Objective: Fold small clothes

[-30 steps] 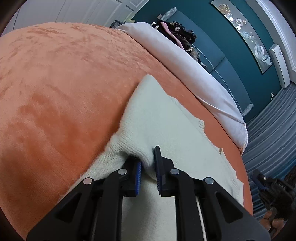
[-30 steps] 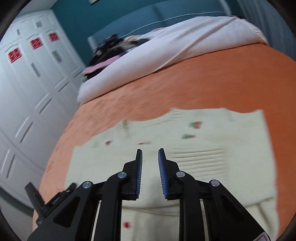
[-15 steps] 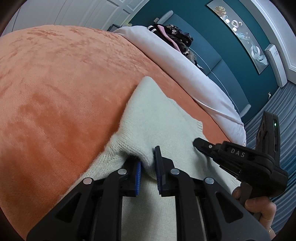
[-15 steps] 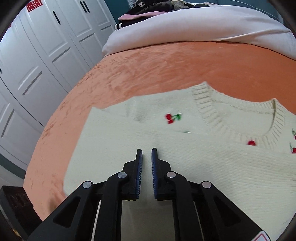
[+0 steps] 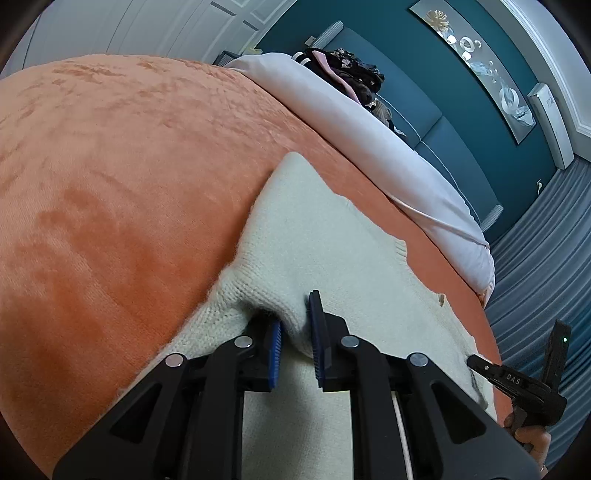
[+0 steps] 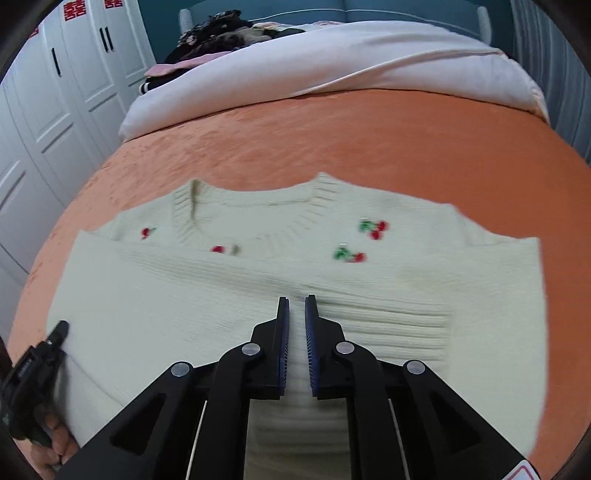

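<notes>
Cherries [image 6: 373, 228] in four sprigs dot one cream sweater [image 6: 207, 295]; our left gripper [image 5: 295, 325] pinches its knit, our right gripper [image 6: 296, 314] hovers nearly closed, having just reopened slightly, nothing between.

Bedroom, private home. Bed [image 6: 369, 140] with orange plush cover; white duvet [image 6: 332, 62] bunched at the far end; heap of dark and pink clothes [image 6: 221, 33] behind it. Teal padded headboard wall [image 5: 424, 110]. White panelled wardrobe doors [image 6: 74, 74] bearing red paper cut-outs. Framed wall art [image 5: 480, 62]; grey curtains [image 5: 546, 277].
</notes>
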Demonstrator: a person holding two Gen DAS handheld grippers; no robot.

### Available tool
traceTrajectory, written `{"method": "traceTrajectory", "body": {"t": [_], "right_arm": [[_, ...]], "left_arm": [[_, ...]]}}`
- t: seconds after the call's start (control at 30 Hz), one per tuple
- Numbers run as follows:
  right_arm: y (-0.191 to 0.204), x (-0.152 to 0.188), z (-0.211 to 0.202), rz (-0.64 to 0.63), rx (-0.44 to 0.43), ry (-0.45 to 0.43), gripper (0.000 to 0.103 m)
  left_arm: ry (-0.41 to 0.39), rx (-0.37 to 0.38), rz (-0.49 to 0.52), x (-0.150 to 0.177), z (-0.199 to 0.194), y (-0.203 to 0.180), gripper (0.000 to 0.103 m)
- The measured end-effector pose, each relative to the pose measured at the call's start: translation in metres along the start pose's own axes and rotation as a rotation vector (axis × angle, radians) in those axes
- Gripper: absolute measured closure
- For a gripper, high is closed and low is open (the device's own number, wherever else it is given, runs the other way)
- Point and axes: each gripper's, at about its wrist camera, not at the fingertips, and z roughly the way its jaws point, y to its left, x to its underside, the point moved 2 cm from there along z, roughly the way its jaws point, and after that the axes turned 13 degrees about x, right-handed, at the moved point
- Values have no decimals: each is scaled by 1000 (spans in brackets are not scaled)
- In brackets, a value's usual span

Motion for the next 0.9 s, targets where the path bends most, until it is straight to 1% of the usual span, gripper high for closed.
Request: {"method": "traceTrajectory", "body": {"t": [0.07, 0.13, 0.17, 0.23, 0.27, 0.3, 0.33, 0.4, 0.43, 0.47, 0.5, 0.53, 0.57, 0.6, 0.63, 0.73, 0.77, 0.8, 0.83, 0.87, 0.9], "right_arm": [[-20, 7, -14, 1, 61, -11, 88], [-40, 17, -27, 35, 61, -31, 67], [-49, 25, -28, 62, 56, -22, 66], [-58, 42, -15, 70, 47, 41, 66], [-60, 48, -11, 72, 33, 38, 68], [-64, 51, -12, 78, 28, 14, 69], [-67, 51, -15, 92, 25, 26, 68], [-77, 51, -32, 160, 39, 57, 67], [-82, 55, -47, 177, 30, 49, 64], [-87, 62, -66, 183, 21, 32, 63], [-94, 73, -84, 181, 24, 22, 56], [-103, 88, -102, 177, 33, 18, 49], [-113, 107, -119, 177, 39, 23, 47], [-124, 130, -135, 180, 38, 37, 44], [-135, 153, -148, 186, 33, 63, 44], [-162, 232, -178, 221, 23, 174, 42], [-167, 257, -186, 251, 2, 213, 42], [-169, 277, -193, 284, -33, 247, 42], [-168, 294, -198, 317, -76, 271, 42], [-166, 308, -202, 351, -112, 283, 42], [-162, 315, -205, 374, -137, 286, 41]], "left_arm": [[0, 0, 0, 0, 0, 0, 89], [1, -3, 0, 0, 0, 0, 89], [2, -4, 0, 0, 0, 0, 89], [4, -7, 0, -1, 0, 0, 89], [8, -10, 0, -2, 0, -1, 89], [13, -14, -3, -3, 0, -1, 89], [24, -19, -9, -5, 0, -2, 89], [75, -45, -13, -11, -5, -6, 87], [101, -65, -2, -12, -13, -11, 78], [120, -81, 13, -12, -27, -15, 59], [134, -85, 20, -11, -47, -19, 46], [136, -85, 16, -8, -70, -21, 22], [129, -94, 4, -3, -100, -19, 11], [130, -100, -5, 3, -125, -16, 11], [149, -108, -19, 10, -149, -11, 10], [248, -157, -103, 46, -209, 14, 9], [277, -168, -132, 59, -223, 22, 9], [285, -142, -142, 70, -237, 24, 9], [262, -127, -112, 77, -249, 20, 9], [254, -135, -87, 81, -255, 14, 7], [265, -129, -90, 85, -255, 11, 6]]}}
